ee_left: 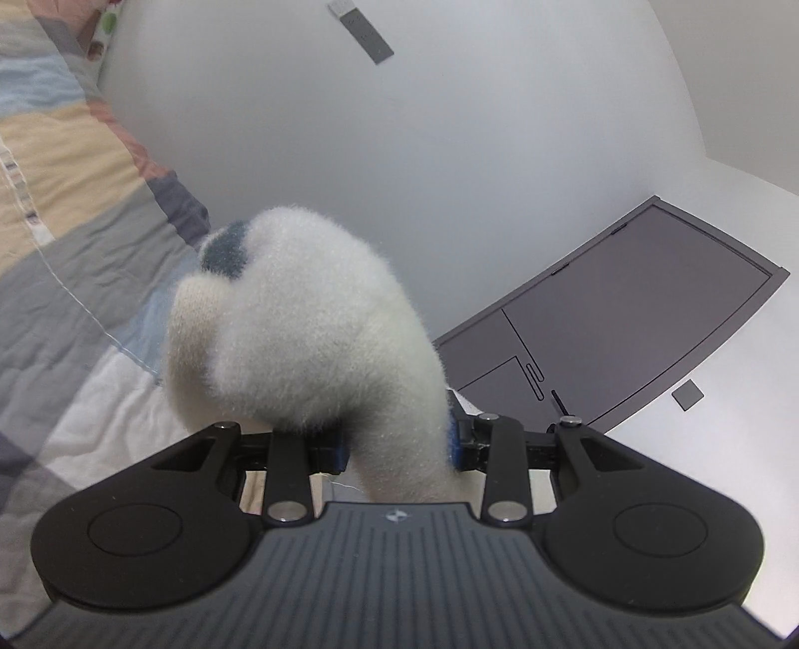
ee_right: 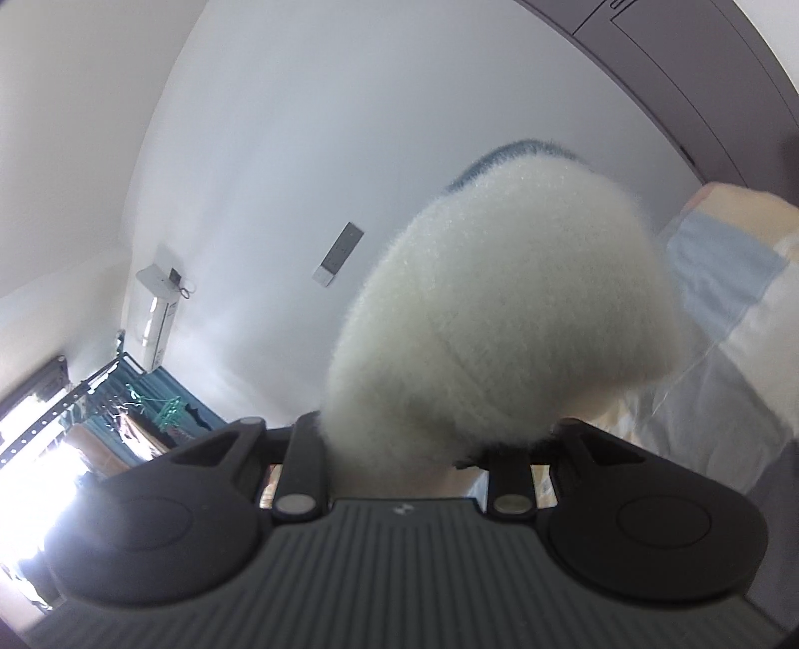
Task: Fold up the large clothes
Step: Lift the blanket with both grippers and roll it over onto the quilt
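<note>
Both tongs, left and right, clamp the fluffy white garment, lifted above the bed at 9 o'clock. Next: spread it flat.

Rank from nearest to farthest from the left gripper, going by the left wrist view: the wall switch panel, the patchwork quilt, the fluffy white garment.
1. Fluffy white garment: clamped in the left gripper jaws, bulging just ahead of them.
2. Patchwork quilt: spread on the left, behind the garment.
3. Wall switch panel: at the top edge, on the far wall.
</note>
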`<move>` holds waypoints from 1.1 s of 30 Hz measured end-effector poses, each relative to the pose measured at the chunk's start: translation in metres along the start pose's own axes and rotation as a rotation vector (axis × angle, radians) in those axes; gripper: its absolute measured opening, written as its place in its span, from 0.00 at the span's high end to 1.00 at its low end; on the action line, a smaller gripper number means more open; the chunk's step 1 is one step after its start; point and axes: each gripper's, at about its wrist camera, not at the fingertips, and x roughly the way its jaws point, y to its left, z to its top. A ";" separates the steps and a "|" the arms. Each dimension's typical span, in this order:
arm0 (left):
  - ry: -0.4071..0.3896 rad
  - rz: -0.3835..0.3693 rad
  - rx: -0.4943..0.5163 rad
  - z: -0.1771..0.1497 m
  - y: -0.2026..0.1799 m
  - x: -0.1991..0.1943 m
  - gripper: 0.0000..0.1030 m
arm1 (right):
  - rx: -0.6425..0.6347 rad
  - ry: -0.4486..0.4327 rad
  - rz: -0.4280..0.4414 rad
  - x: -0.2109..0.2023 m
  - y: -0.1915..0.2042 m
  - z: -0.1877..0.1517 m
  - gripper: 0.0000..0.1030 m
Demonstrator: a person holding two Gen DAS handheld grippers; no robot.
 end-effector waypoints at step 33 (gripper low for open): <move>0.187 0.067 -0.010 -0.118 0.195 0.080 0.57 | 0.278 0.088 -0.158 0.027 -0.230 -0.153 0.63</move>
